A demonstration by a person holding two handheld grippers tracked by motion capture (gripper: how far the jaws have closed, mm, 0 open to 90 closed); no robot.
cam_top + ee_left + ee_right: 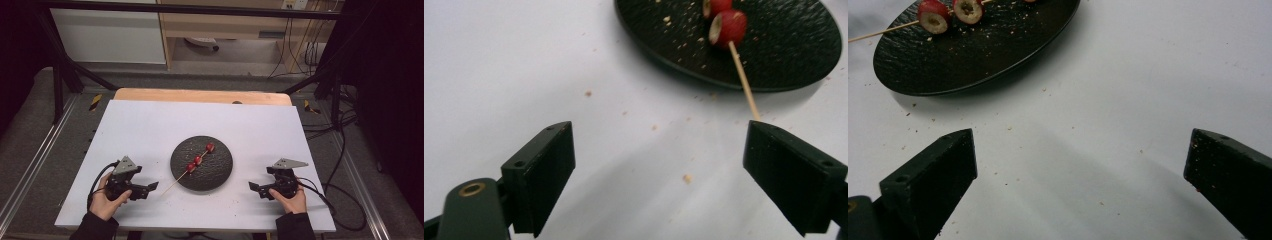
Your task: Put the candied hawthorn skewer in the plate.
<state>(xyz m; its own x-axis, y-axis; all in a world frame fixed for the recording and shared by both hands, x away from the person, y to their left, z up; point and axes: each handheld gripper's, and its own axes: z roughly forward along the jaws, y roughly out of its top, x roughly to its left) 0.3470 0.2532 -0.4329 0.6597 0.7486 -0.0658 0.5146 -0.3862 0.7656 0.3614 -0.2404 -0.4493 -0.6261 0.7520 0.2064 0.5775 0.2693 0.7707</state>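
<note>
A black round plate [217, 172] lies in the middle of the white board. Across it rests a thin wooden skewer [175, 183] with three red fruit pieces [198, 160] threaded on; its bare end sticks out past the plate's near-left rim. My left gripper [150, 188] sits on the board left of the plate, jaws wide open and empty; the skewer's end [751, 102] points toward its right jaw. My right gripper [256, 188] rests right of the plate [973, 55], open with nothing between its jaws.
Crumbs [686, 177] are scattered over the white board [150, 130] around the plate. The board lies on a wooden table [200, 95]. Cables [345, 200] trail off the right side. Metal frame bars [65, 70] stand at the back.
</note>
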